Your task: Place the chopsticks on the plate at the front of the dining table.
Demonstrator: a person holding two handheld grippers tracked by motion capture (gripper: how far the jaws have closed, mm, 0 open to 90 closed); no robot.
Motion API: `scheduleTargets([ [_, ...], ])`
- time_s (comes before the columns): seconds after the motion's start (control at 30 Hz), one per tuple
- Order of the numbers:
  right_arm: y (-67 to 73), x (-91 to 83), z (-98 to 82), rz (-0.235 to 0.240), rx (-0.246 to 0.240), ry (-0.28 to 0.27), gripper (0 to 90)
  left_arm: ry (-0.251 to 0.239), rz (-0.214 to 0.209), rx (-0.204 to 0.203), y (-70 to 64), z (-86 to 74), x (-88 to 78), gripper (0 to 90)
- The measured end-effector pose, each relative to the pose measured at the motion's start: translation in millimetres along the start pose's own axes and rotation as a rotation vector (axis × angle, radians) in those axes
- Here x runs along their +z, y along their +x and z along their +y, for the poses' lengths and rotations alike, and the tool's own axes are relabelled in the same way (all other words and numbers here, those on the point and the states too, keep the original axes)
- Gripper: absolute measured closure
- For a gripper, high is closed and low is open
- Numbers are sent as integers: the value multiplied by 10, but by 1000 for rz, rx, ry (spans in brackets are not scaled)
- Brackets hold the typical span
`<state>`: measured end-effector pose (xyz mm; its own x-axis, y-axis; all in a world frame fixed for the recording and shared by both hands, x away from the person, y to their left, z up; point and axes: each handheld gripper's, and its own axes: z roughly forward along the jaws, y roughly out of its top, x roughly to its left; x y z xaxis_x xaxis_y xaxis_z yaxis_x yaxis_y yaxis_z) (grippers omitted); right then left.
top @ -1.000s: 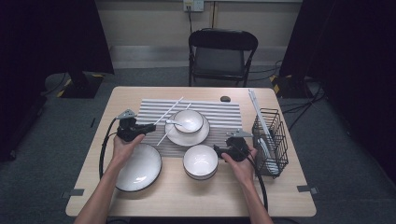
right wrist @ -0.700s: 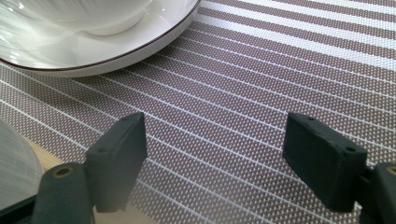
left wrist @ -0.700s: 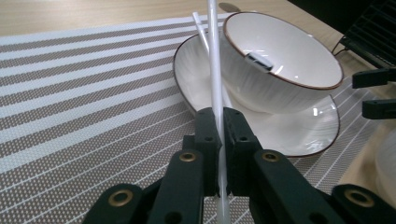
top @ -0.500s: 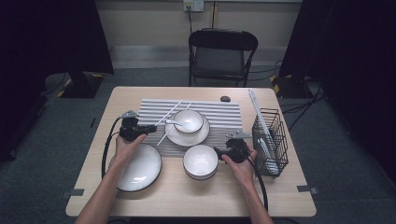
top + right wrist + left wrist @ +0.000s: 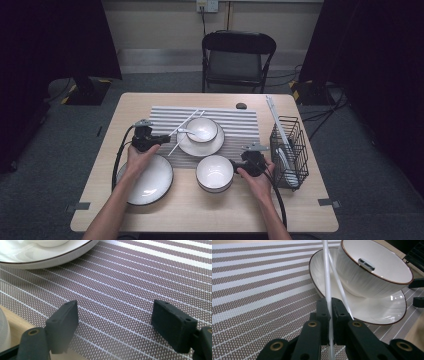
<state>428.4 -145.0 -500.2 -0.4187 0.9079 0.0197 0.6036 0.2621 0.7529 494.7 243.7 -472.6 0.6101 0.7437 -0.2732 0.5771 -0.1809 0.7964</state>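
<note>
Both forearms came in low from the near edge of the table (image 5: 105, 210), hands wrapped around the tools and resting just above the surface. The left gripper (image 5: 159, 138) pointed toward the middle of the striped mat (image 5: 240, 122), and its jaws were clamped on a white chopstick (image 5: 326, 277). In the left gripper view that stick ran straight up from between the pads, past the rim of the saucer (image 5: 377, 312), with a second chopstick (image 5: 339, 290) crossing it and leaning against the small bowl (image 5: 372, 272) sitting on that saucer. A spoon (image 5: 192, 132) lay in the bowl.

The right gripper (image 5: 235, 166) sat just beside the empty bowl (image 5: 214, 173) near the front, jaws spread wide with nothing between them, only mat under them in the right gripper view. A big plate (image 5: 150, 182) lay under the left wrist, and a wire rack (image 5: 290, 150) stood on the right side of the table.

No brand or lettering I could read on anything.
</note>
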Motion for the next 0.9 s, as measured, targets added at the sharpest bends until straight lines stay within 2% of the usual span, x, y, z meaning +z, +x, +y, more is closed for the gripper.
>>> scheduleTargets([
  [0.13, 1, -1, -1, 0, -3, 2, 206, -1, -1, 5, -19, 20, 4, 857],
  [0.17, 8, 0, 0, -3, -8, 5, 205, 6, 12, 4, -11, 25, 22, 857],
  [0.3, 9, 2, 0, -8, -13, 4, 206, 31, 13, 12, -15, 91, 46, 856],
  [0.4, 10, 2, 0, -8, -14, 5, 207, 9, 10, 10, -23, 131, 43, 857],
  [0.47, 11, 2, -1, -9, -13, 5, 207, 17, 11, 2, -4, 118, 69, 856],
  [0.5, 10, 2, 0, -9, -14, 5, 207, 33, 29, -13, 10, 96, 101, 856],
  [0.57, 10, 2, -1, -8, -13, 5, 206, 46, 26, -15, 24, 69, 125, 856],
  [0.67, 10, 2, -1, -8, -13, 5, 207, 50, 23, -7, 8, 68, 153, 856],
  [0.8, 9, 1, -1, -8, -13, 4, 206, 43, 22, -18, 7, 65, 175, 855],
  [0.9, 9, 1, -1, -7, -13, 5, 206, 54, 22, -4, -18, 58, 197, 854],
])
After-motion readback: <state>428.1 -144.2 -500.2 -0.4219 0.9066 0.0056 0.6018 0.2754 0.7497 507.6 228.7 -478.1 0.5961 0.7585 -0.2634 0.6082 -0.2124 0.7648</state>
